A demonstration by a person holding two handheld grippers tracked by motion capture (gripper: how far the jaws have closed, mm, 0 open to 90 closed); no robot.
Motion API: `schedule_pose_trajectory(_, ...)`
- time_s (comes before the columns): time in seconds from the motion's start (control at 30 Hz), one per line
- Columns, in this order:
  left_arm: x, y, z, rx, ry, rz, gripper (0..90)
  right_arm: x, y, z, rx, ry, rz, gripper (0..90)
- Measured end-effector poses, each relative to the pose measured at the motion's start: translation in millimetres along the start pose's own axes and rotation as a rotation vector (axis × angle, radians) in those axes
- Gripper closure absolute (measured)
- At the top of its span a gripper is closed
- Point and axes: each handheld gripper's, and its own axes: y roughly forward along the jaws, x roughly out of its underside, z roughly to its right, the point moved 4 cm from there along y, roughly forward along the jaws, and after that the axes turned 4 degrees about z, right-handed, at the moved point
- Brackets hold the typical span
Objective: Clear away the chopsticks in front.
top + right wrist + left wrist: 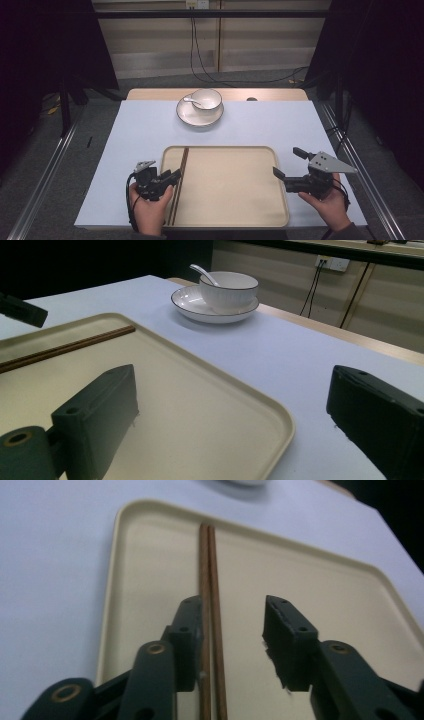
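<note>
Straddling the chopsticks (pixel 210 605), whose near ends are cut off, the left tool (pixel 232 630) gapes, gripping nothing.

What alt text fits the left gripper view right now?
Two black jaws of the left gripper stand apart over a pair of brown chopsticks, which lie beside the left jaw on a cream tray set on a pale blue table.
</note>
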Motion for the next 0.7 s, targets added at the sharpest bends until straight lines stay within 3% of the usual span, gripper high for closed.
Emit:
schedule_pose_trajectory(0.1, -6.4, 2.3, -1.2, 0.011, 0.042, 0.002, 52.9, 0.4, 0.5, -0.3, 0.001, -0.002, -0.002, 5.9)
schedule_pose_trajectory(0.23, -14.5, 3.8, -0.5, 0.048, 0.048, 0.030, 43.6, 0.6, 0.3, -0.6, -0.004, -0.005, -0.004, 5.8)
schedule_pose_trajectory(0.37, -22.9, 2.2, -1.9, 0.056, 0.066, 0.043, 36.2, 0.6, -0.5, -0.4, 0.001, -0.001, -0.006, 5.8)
schedule_pose_trajectory(0.5, -31.9, 0.2, -4.9, 0.065, 0.127, 0.087, 25.0, 0.6, -0.9, -0.5, -0.003, -0.002, -0.008, 5.8)
schedule_pose_trajectory(0.7, -45.1, -2.2, -4.1, 0.089, 0.187, 0.111, 17.2, 0.5, -0.9, -0.4, -0.006, -0.005, -0.005, 5.8)
